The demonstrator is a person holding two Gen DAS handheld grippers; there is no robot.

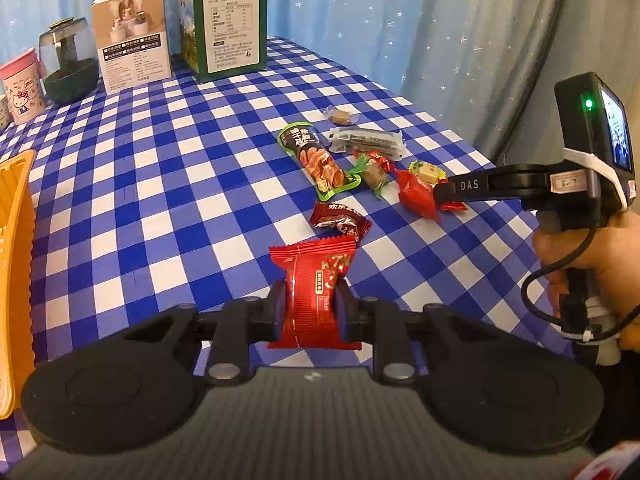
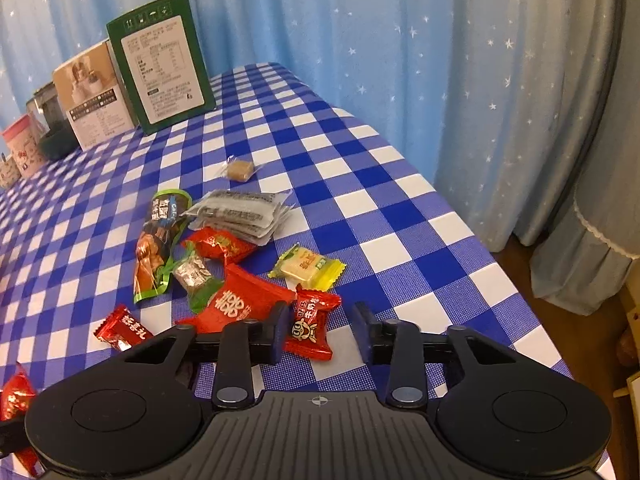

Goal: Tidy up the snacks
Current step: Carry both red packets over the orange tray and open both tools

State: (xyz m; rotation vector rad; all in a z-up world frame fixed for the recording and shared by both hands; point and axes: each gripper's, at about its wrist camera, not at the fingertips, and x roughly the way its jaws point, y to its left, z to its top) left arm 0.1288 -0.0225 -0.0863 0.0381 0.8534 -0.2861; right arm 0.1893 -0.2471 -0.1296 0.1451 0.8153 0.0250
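My left gripper [image 1: 310, 314] is shut on a red snack packet [image 1: 314, 280], held upright above the blue checked tablecloth [image 1: 160, 200]. Ahead lies a loose pile of snacks: a long green-edged pack [image 1: 316, 160], a grey pack [image 1: 366, 140], a dark red candy [image 1: 340, 222], a large red packet [image 2: 248, 300] and a yellow-wrapped square [image 2: 306, 266]. My right gripper [image 2: 322, 314] is down at the pile's near edge. A small red cartoon candy [image 2: 310, 322] lies between its fingers against the left pad, with a gap to the right pad. A hand [image 1: 592, 256] holds that gripper.
An orange tray [image 1: 16, 260] lies at the left edge. At the back stand a green box [image 1: 232, 20], a white box [image 1: 132, 40], a dark glass jar [image 1: 70, 64] and a pink cup [image 1: 22, 88]. A wrapped brown sweet [image 2: 240, 170] lies apart. The table's edge drops off on the right by the curtain [image 2: 440, 80].
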